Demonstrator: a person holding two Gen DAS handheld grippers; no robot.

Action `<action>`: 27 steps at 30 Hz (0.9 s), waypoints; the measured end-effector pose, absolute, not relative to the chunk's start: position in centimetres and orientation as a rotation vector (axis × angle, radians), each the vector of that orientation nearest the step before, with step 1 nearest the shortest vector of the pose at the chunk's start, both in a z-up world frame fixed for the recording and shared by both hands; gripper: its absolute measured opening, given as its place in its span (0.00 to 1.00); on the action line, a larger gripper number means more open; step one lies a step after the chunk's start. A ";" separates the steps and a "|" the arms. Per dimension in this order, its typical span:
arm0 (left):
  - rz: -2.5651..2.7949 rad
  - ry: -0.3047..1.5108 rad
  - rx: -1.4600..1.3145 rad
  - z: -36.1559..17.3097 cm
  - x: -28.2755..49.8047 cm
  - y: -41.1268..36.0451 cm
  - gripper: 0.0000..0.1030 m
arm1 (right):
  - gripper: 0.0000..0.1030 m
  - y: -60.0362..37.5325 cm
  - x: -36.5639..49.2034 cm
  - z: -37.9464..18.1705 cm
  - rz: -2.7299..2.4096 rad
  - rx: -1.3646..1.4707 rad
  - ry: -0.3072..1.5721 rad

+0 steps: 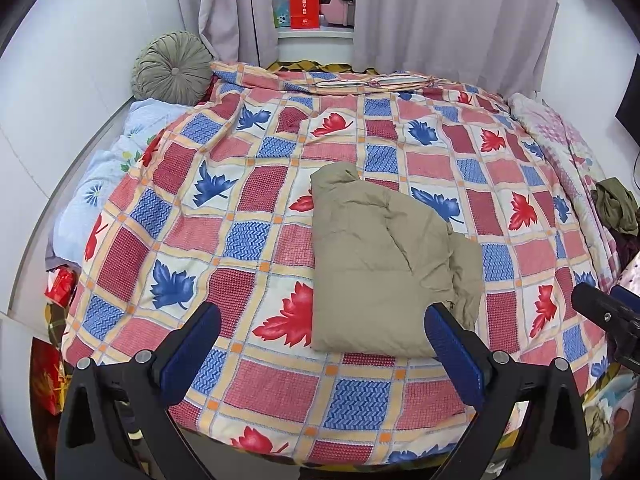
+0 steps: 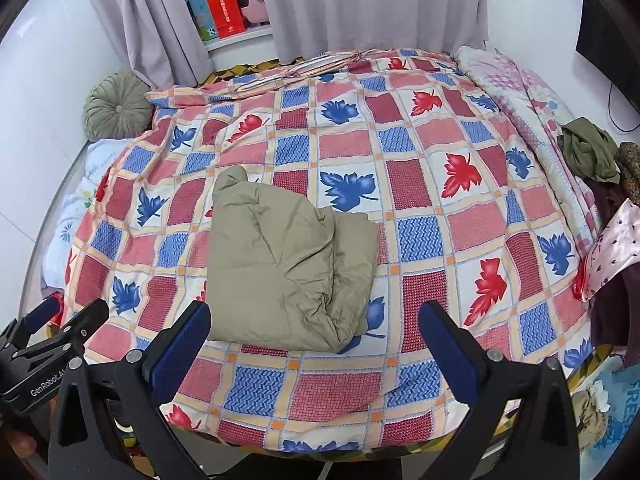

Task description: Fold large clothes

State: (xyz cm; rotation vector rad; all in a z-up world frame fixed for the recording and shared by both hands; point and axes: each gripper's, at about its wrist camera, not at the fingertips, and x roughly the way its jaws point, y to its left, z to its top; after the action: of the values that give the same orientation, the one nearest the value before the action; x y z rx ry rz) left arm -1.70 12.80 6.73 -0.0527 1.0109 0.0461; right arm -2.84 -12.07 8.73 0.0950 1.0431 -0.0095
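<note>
Hidden / cut off
Red box with white print (image 1: 304, 0) top cropped, text unreadable; dark clothes pile (image 2: 612, 216) cut by right edge; beige folded padded jacket (image 1: 384, 264) inner layers hidden.

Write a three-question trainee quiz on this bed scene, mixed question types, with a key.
1. True or false: the khaki garment lies folded on the leaf-patterned bedspread.
2. The round pleated cushion is: A green, B red, C blue.
3. Fill in: the right gripper and the left gripper are both ____, holding nothing.

Key: 1 true; 2 A; 3 open.
</note>
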 end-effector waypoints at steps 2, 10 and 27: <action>0.045 1.013 -0.053 6.8 -1.7 12.8 0.99 | 1.00 -12.1 -2.8 8.8 -0.007 0.097 1.043; 0.045 1.014 -0.053 6.8 -1.7 12.8 0.99 | 1.00 -11.9 -2.9 8.8 -0.011 0.100 1.043; 0.048 1.015 -0.055 6.7 -1.6 12.8 0.99 | 1.00 -11.7 -2.9 8.8 -0.013 0.102 1.042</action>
State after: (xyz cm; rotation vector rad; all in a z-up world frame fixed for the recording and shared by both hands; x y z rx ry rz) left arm -1.65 12.81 6.70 -0.0554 1.0147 0.0481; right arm -2.93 -11.67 8.78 0.1018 1.0424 -0.0126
